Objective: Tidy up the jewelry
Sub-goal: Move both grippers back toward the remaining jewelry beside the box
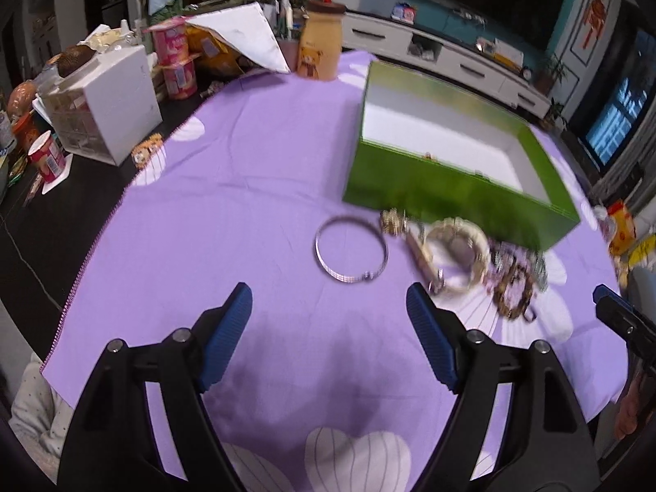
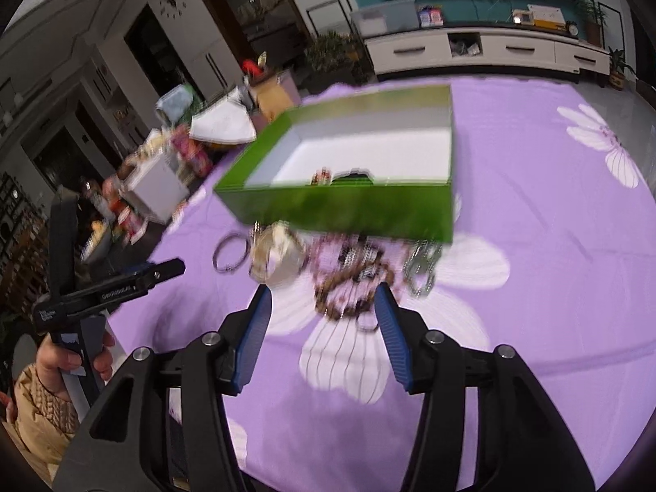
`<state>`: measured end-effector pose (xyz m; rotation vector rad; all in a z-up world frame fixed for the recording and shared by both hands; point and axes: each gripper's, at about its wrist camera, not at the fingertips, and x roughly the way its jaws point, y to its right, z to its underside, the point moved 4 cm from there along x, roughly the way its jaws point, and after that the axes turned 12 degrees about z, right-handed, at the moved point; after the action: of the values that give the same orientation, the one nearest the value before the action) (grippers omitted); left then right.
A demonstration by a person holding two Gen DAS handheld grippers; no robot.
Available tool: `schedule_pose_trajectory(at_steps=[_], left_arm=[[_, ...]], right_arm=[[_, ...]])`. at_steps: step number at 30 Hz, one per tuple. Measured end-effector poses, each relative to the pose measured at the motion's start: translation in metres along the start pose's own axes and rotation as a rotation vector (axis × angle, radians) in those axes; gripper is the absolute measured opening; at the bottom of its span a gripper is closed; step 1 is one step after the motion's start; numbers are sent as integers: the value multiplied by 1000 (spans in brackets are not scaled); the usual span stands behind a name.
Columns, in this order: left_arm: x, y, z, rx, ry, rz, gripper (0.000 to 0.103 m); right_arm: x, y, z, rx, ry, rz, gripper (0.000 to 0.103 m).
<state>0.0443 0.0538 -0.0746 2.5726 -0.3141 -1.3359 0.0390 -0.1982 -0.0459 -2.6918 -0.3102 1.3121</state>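
Observation:
An open green box [image 1: 447, 180] with a white inside stands on the purple cloth; it also shows in the right wrist view [image 2: 348, 205], with small items inside. In front of it lie a silver bangle [image 1: 351, 249], a cream bracelet [image 1: 459, 254], a brown bead bracelet [image 1: 514, 291] and a silver chain [image 2: 422, 266]. The bangle [image 2: 231, 253] and bead bracelet [image 2: 348, 291] show in the right wrist view too. My left gripper [image 1: 328, 307] is open and empty, just short of the bangle. My right gripper [image 2: 324, 307] is open and empty, over the bead bracelet.
Clutter fills the dark table left of the cloth: a white drawer box [image 1: 106, 106], pink cups [image 1: 176, 61], a yellow bear jar [image 1: 320, 45]. The right gripper's tip [image 1: 615, 307] shows at the right edge; the left gripper [image 2: 106, 287] shows at the left.

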Motion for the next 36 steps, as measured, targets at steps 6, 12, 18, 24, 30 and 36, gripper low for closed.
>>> schedule_pose_trajectory(at_steps=[6, 12, 18, 24, 30, 36], left_arm=[[15, -5, 14, -12, -37, 30, 79], [20, -15, 10, -32, -22, 61, 79], [29, -19, 5, -28, -18, 73, 79], [42, -18, -2, -18, -22, 90, 78], [56, -18, -15, 2, -16, 97, 59], [67, -19, -27, 36, -19, 113, 39]], right_arm=[[19, -23, 19, -48, -67, -26, 54], [33, -44, 16, -99, -84, -24, 54], [50, -54, 11, -122, -100, 8, 54], [66, -61, 1, -139, -99, 63, 54], [76, -70, -12, -180, -64, 110, 54], [87, -78, -23, -212, -35, 130, 54]])
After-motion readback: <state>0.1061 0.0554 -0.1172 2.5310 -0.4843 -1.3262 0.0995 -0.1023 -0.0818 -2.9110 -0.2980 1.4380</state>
